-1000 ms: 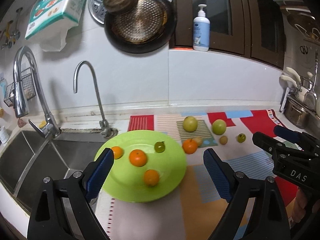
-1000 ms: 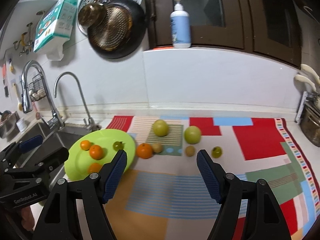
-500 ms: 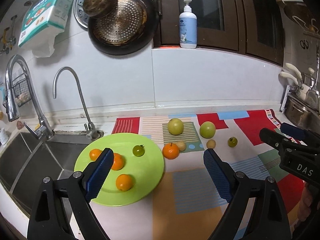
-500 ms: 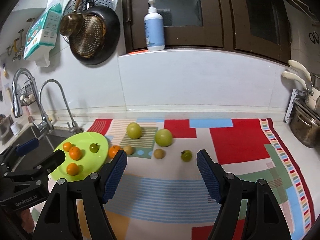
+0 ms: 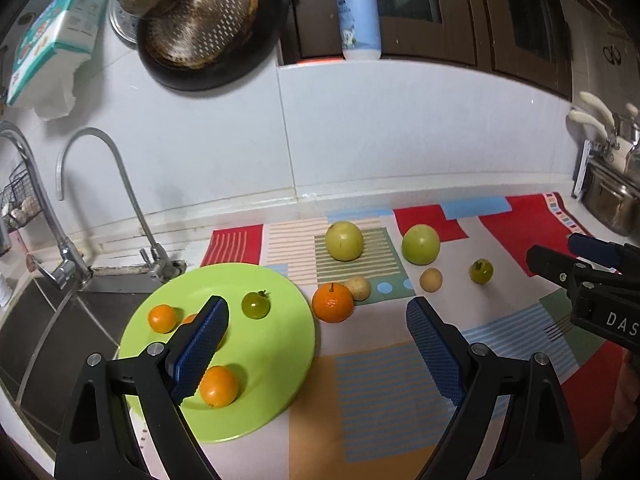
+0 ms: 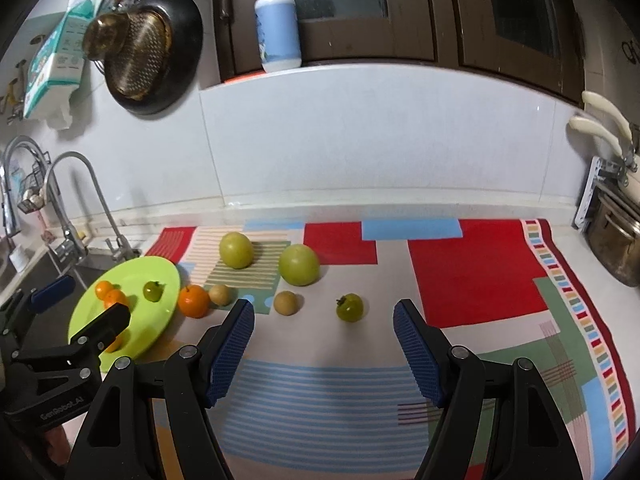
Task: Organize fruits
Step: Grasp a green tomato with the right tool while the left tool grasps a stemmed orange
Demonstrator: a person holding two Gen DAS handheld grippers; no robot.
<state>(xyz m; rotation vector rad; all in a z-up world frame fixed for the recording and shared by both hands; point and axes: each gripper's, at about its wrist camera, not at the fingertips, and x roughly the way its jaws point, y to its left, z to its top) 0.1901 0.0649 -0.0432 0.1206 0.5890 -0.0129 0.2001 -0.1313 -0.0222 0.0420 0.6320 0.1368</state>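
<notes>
A lime green plate (image 5: 276, 344) (image 6: 168, 280) holds three small oranges (image 5: 218, 386) and a small green tomato (image 5: 255, 305). On the patterned mat lie an orange (image 5: 333, 303) (image 6: 193, 301), two large green apples (image 5: 344, 241) (image 6: 299, 265), two small brown fruits (image 5: 431, 279) (image 6: 286, 303) and a green tomato (image 5: 481, 271) (image 6: 350, 307). My left gripper (image 5: 316, 348) is open and empty above the plate's right edge. My right gripper (image 6: 324, 350) is open and empty, in front of the green tomato.
A sink (image 5: 60, 320) with two taps (image 5: 132, 208) lies left of the plate. A pan (image 5: 208, 28) and a soap bottle (image 5: 358, 16) are at the wall. A metal pot (image 6: 616, 240) stands at the far right. The mat (image 6: 480, 280) covers the counter.
Both grippers have moved closer to the fruit, which looks larger now. The right gripper's view has shifted right, toward the green tomato. Both stay open and empty.
</notes>
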